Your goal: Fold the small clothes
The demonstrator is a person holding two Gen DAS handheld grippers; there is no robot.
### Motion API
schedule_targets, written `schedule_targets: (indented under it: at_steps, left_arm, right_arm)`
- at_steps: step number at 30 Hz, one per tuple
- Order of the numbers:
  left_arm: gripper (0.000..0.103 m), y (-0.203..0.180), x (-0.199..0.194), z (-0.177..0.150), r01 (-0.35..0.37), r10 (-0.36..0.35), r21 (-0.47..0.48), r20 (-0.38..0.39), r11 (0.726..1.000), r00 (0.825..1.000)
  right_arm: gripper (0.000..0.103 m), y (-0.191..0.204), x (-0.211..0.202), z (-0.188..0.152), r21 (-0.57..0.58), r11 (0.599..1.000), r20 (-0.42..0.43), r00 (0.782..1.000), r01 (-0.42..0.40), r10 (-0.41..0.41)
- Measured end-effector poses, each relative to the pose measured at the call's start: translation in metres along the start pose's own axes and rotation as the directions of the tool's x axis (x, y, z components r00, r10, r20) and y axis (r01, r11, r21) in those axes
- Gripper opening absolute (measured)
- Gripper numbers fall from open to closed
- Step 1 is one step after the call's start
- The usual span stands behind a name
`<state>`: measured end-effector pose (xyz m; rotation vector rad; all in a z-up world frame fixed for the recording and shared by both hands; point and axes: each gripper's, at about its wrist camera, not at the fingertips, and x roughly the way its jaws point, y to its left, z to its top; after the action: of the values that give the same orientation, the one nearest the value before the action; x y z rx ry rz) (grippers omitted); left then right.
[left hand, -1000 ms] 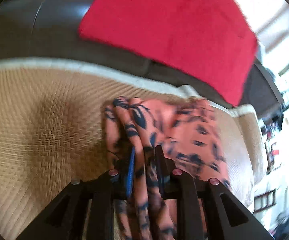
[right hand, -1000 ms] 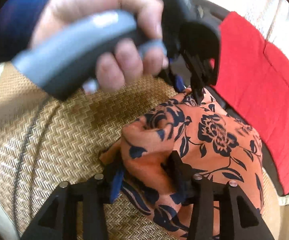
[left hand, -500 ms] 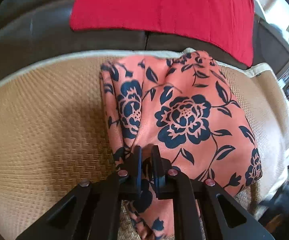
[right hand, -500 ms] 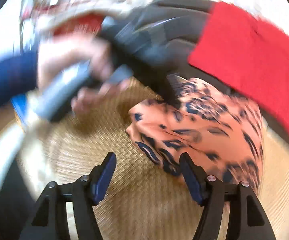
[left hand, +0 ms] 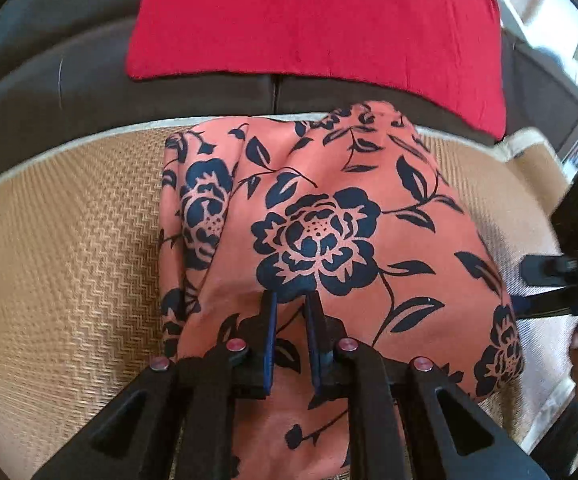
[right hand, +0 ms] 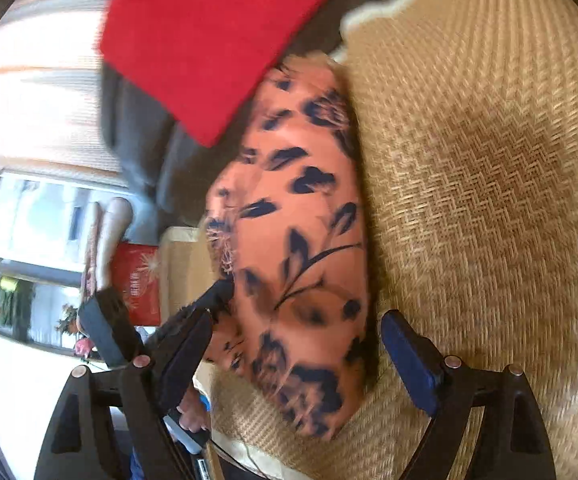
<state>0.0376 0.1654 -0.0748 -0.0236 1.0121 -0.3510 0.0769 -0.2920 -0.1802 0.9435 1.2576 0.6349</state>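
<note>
1. Two sets of jaws differ: the right gripper (right hand: 293, 356) has just been opening and now stands wide, nothing pressed between its blue pads, though the orange cloth with dark blue flowers (right hand: 297, 240) shows between and beyond them. A second ago it pinched that cloth.
2. Nearly closed, the left gripper (left hand: 291, 316) sits low over the same cloth (left hand: 321, 216); whether a fold is pinched in the narrow gap I cannot tell.
3. Judging by this, one fold is done: the cloth lies as a compact folded bundle on the woven straw mat (left hand: 69, 248), against the dark sofa back (left hand: 41, 92) and red fabric (left hand: 309, 20).
4. Blur smears the right view; the cloth's near edge is cut off below the left gripper.
</note>
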Motion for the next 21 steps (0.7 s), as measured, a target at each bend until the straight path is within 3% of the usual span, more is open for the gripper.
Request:
schedule_targets:
  at_steps: [4, 5, 6, 9, 11, 13, 15, 18, 21]
  left_arm:
    - [0.012, 0.015, -0.008, -0.009, 0.018, -0.018, 0.002, 0.012, 1.000, 1.000]
    - [0.009, 0.018, -0.006, -0.011, 0.024, -0.024, -0.008, 0.018, 1.000, 1.000]
    - [0.005, 0.023, -0.003, -0.011, 0.033, -0.033, -0.025, 0.025, 0.999, 0.999]
    - [0.002, 0.034, 0.002, -0.020, 0.079, -0.077, -0.072, 0.041, 0.994, 0.996]
    - [0.002, 0.039, 0.001, -0.024, 0.092, -0.088, -0.085, 0.049, 0.992, 0.995]
    - [0.002, 0.039, -0.001, -0.025, 0.082, -0.078, -0.078, 0.048, 0.994, 0.996]
    - [0.002, 0.041, -0.002, -0.027, 0.078, -0.075, -0.071, 0.051, 0.994, 0.996]
    - [0.002, 0.039, -0.008, -0.028, 0.084, -0.081, -0.076, 0.048, 0.994, 0.996]
    - [0.002, 0.040, -0.009, -0.028, 0.086, -0.083, -0.076, 0.047, 0.993, 0.995]
  right_arm:
    - [0.089, 0.004, 0.016, 0.013, -0.014, 0.999, -0.080, 0.996, 0.050, -0.050]
    - [0.079, 0.001, 0.019, 0.023, -0.012, 0.999, -0.077, 0.996, 0.050, -0.051]
    - [0.045, 0.000, 0.022, 0.025, -0.025, 0.996, -0.077, 0.993, 0.088, -0.089]
    - [0.034, -0.016, 0.023, 0.024, -0.056, 0.988, -0.038, 0.989, 0.142, -0.145]
    - [0.033, -0.026, 0.022, 0.024, -0.053, 0.994, -0.016, 0.995, 0.093, -0.094]
    - [0.036, -0.029, 0.020, 0.032, -0.046, 0.999, -0.052, 0.998, 0.029, -0.031]
    - [0.052, -0.030, 0.012, 0.041, -0.010, 1.000, -0.084, 0.996, 0.001, -0.002]
    - [0.072, -0.011, 0.007, 0.059, -0.081, 0.996, -0.071, 0.997, 0.035, -0.041]
    - [0.072, -0.010, 0.018, 0.087, -0.055, 0.997, -0.082, 0.994, 0.062, -0.066]
